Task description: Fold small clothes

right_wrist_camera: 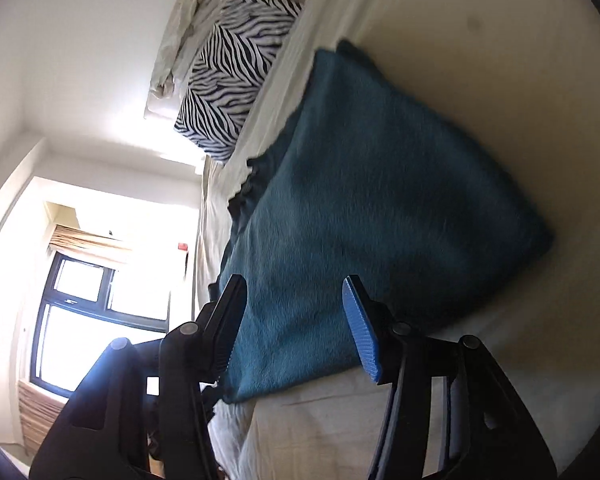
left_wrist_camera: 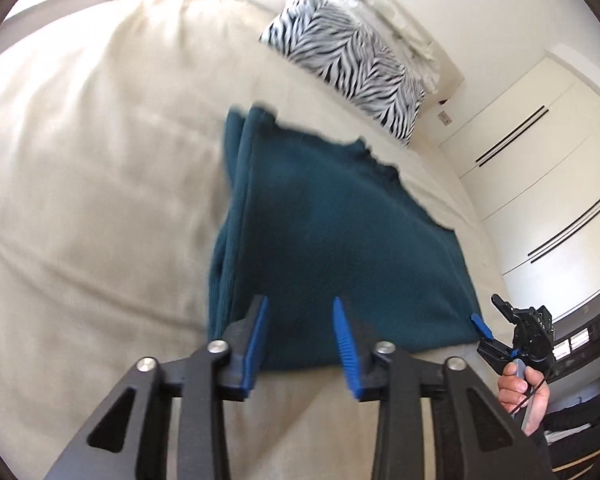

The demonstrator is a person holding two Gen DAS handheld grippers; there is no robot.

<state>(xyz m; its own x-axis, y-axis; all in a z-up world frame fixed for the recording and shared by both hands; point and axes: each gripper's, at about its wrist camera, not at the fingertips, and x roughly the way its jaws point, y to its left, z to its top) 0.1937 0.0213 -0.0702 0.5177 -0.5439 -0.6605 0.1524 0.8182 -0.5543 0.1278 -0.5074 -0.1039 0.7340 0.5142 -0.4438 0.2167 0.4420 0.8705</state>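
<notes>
Left wrist view looks down on a teal garment (left_wrist_camera: 332,240) lying on a cream bed (left_wrist_camera: 100,200). It is folded into a rough four-sided pad, fuzzy in texture, with several layers stacked along its left edge and a ragged, wavy far edge. Its near edge is straight and lies just beyond the left gripper (left_wrist_camera: 300,304), whose blue-padded fingers stand apart over the cloth with nothing between them. At the garment's near right corner sits the right gripper (left_wrist_camera: 488,320), its blue tip at the fabric's edge; the hand (left_wrist_camera: 524,394) holding it shows below. Whether that tip touches the cloth is unclear.

Right wrist view shows the same garment (right_wrist_camera: 380,200) tilted across the frame, the surface flat and plush, with a dark gathered hem along its left side. The right gripper (right_wrist_camera: 296,284) is spread wide in front of the near edge, gripping nothing. A zebra-print pillow (left_wrist_camera: 348,60) rests at the far end of the bed, well apart from the garment.
</notes>
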